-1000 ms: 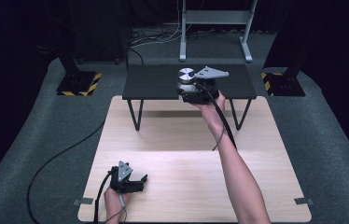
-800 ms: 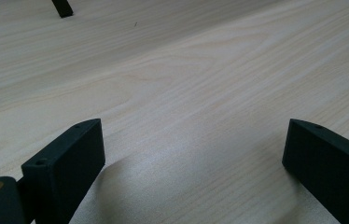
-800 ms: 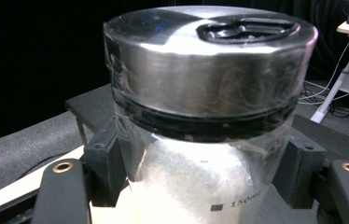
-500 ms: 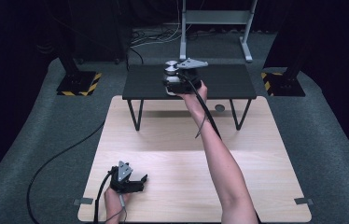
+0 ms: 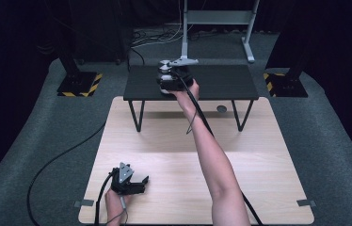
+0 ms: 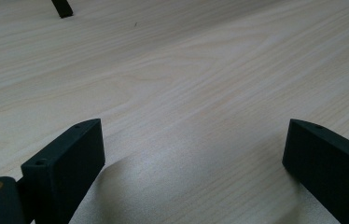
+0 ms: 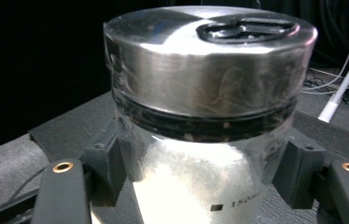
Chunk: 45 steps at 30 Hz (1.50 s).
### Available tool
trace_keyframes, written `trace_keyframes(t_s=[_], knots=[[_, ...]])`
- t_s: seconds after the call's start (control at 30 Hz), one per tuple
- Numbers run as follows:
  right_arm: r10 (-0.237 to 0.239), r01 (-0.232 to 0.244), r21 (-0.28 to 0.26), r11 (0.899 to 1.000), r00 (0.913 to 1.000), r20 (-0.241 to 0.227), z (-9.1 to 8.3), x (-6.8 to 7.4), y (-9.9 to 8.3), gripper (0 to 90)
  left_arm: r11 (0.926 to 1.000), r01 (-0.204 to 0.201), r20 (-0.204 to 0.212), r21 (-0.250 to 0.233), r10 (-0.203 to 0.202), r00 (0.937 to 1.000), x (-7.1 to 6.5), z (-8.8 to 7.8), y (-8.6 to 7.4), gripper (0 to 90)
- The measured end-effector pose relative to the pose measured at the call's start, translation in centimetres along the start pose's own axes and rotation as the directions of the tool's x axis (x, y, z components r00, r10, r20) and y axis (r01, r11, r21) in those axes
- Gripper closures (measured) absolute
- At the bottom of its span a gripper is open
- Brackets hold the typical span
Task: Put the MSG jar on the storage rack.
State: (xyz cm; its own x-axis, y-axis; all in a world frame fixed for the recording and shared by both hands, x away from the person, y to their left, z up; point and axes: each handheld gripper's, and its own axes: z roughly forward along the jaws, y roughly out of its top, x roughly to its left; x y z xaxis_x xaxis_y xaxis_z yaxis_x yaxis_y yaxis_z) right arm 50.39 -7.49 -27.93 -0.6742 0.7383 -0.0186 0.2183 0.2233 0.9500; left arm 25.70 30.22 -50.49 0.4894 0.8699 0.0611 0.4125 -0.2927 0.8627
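A clear jar (image 7: 200, 154) with a silver metal lid (image 7: 210, 60) and white powder inside sits between the jaws of the right gripper (image 5: 172, 77), which is clenched on its body. The gripper holds the jar over the small black table (image 5: 221, 82) at the far edge of the wooden table (image 5: 174, 155). The left gripper (image 5: 129, 181) rests low on the wood near the front edge, its jaws spread wide with nothing between them.

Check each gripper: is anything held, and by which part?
The right gripper holds a clear jar with a metal lid, jaws closed on the glass body just below the lid. The left gripper is open over the wooden table, holding nothing.
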Motion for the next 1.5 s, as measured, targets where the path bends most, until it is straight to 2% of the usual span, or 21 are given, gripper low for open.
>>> trace_keyframes(t_s=[0.27, 0.37, 0.6, 1.03, 1.07, 1.13, 1.2, 1.27, 1.4, 1.5], knots=[[0.006, -0.006, 0.013, 1.000, 0.9999, 0.008, 0.7, 0.1, -0.1, 30.0, 1.0000, 0.000, 0.000, 0.000, 0.000, 1.0000, 0.0, 0.0, 0.0, 5.3], [0.022, -0.022, 0.003, 1.000, 0.9997, 0.008, 0.8, 0.0, -0.5, 30.0, 1.0000, 0.000, 0.000, 0.001, 0.000, 1.0000, 0.0, 0.0, 0.0, 5.2], [0.019, -0.019, -0.024, 1.000, 0.9998, 0.008, 0.8, -0.1, -1.3, 30.0, 1.0000, 0.000, -0.001, 0.001, 0.000, 1.0000, 0.0, 0.0, 0.0, 5.2], [0.024, -0.024, -0.011, 1.000, 0.9997, 0.003, 0.8, -0.2, -1.0, 29.3, 1.0000, 0.001, -0.001, 0.000, -0.001, 1.0000, 0.0, 0.0, 0.0, 5.2], [0.030, -0.030, -0.009, 1.000, 0.9996, -0.002, 0.8, -0.3, -1.0, 28.6, 1.0000, 0.000, -0.001, 0.001, 0.000, 1.0000, 0.0, 0.0, 0.0, 5.2], [0.045, -0.045, -0.013, 0.999, 0.9988, -0.016, 0.8, -0.6, -1.0, 16.7, 1.0000, -0.001, -0.001, 0.001, 0.001, 1.0000, 0.0, 0.0, 0.0, 5.2], [0.058, -0.058, -0.006, 0.998, 0.9982, -0.013, 0.4, -0.6, -0.8, 9.6, 1.0000, -0.002, -0.002, 0.000, 0.002, 1.0000, 0.0, 0.0, 0.0, 5.2], [0.046, -0.046, -0.015, 0.999, 0.9989, -0.014, -0.5, -0.5, -0.8, 4.2, 1.0000, -0.003, -0.002, 0.000, 0.003, 1.0000, 0.0, 0.0, 0.0, 5.1], [0.033, -0.034, -0.026, 0.999, 0.9987, -0.039, -2.5, -0.4, -1.3, 1.0, 1.0000, -0.004, -0.003, -0.002, 0.004, 1.0000, -0.1, 0.0, 0.0, 5.0], [-0.004, 0.002, -0.033, 0.999, 0.9982, -0.060, -4.5, -0.1, -2.0, 0.7, 1.0000, -0.004, -0.003, -0.002, 0.004, 1.0000, -0.1, 0.0, 0.0, 5.0]])
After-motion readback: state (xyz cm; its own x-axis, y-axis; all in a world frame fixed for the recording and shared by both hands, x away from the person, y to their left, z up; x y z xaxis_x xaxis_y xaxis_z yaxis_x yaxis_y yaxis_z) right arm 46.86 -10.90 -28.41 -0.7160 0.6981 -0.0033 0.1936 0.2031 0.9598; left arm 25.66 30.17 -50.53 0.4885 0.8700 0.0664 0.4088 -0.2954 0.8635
